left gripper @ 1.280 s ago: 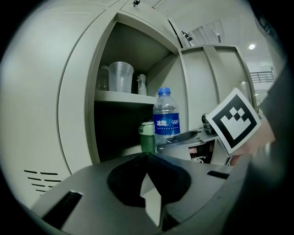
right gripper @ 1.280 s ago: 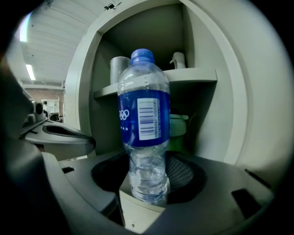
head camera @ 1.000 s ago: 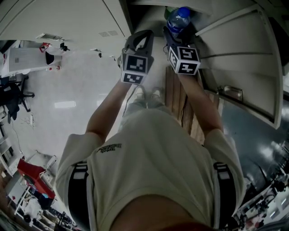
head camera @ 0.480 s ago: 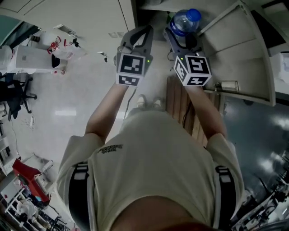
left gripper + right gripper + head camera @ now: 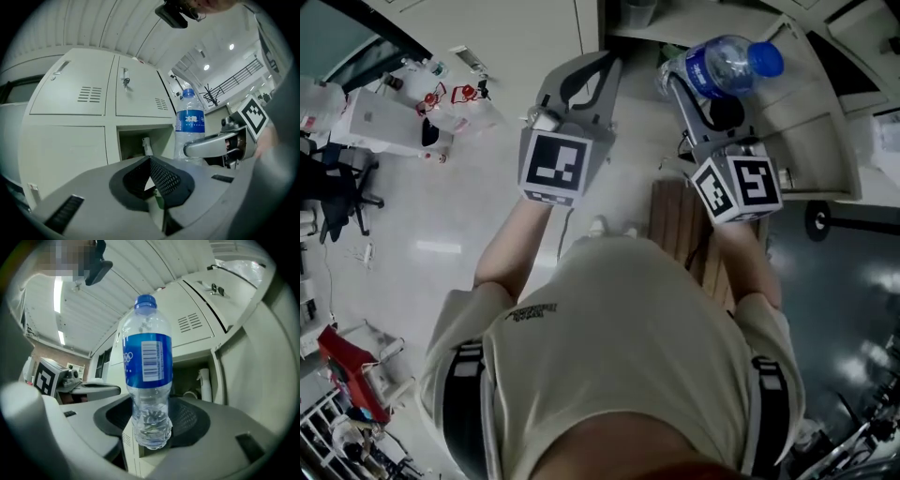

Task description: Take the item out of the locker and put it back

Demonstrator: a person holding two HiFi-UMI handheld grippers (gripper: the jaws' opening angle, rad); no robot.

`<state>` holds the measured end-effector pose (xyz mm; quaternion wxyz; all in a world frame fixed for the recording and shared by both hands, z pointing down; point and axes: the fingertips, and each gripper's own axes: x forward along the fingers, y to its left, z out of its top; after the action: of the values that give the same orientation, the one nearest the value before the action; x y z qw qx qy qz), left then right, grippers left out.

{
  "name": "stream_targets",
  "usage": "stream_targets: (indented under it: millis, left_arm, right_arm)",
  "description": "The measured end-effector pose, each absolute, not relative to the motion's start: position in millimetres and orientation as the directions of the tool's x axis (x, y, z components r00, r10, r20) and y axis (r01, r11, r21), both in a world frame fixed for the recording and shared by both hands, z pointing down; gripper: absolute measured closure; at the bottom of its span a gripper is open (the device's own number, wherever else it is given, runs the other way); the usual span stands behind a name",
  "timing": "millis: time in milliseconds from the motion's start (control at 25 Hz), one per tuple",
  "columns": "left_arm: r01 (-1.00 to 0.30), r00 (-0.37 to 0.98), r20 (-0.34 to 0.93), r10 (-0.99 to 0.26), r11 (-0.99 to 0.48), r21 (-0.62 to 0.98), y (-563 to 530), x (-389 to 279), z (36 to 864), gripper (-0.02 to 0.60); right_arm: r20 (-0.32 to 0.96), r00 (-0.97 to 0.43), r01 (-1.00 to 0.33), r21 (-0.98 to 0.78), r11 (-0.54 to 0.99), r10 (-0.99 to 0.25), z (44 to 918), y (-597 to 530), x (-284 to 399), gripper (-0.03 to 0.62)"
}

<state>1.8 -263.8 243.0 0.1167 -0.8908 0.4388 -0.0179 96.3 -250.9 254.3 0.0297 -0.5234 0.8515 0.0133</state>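
locker (image 5: 70, 136): pale grey, far side, one compartment open | left gripper (image 5: 151, 161): fingers closed tip to tip, nothing between them, just left of bottle | right gripper (image 5: 152, 420): fingers clamped on bottle's lower body | bottle (image 5: 146, 357): upright, blue-capped, outside locker, near open compartment

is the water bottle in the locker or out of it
Out. The right gripper holds the water bottle upright by its base, in front of the open locker compartment, not inside it.
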Motion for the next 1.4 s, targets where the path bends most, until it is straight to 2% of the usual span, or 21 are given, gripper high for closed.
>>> stream_targets:
  millis: [640,880,1160,1400]
  left_arm:
    - [-0.768,0.635,-0.081,-0.769,-0.616,-0.174,-206.6,0.8,247.8,0.568]
    - [-0.808,0.579,-0.050,-0.814,-0.564,-0.169,-206.4,-9.1,262.9,0.568]
    - [-0.804,0.582,-0.006,-0.813,-0.574,-0.157,-201.5,-8.0,273.9,0.568]
    - [-0.802,0.592,-0.043,-0.805,-0.584,-0.124,-196.9,-11.6,266.9,0.568]
  right_arm:
    - [-0.133,-0.472,-0.881,0.112,0.460,-0.872,247.1,-182.4,93.2,0.359]
    - [-0.114,-0.507,-0.861,0.107,0.497,-0.854,256.2,-173.6,85.0,0.358]
    - [-0.093,-0.522,-0.853,0.090,0.515,-0.848,263.1,-168.6,82.3,0.358]
    - [-0.081,-0.528,-0.849,0.080,0.523,-0.845,264.4,-165.5,81.5,0.358]
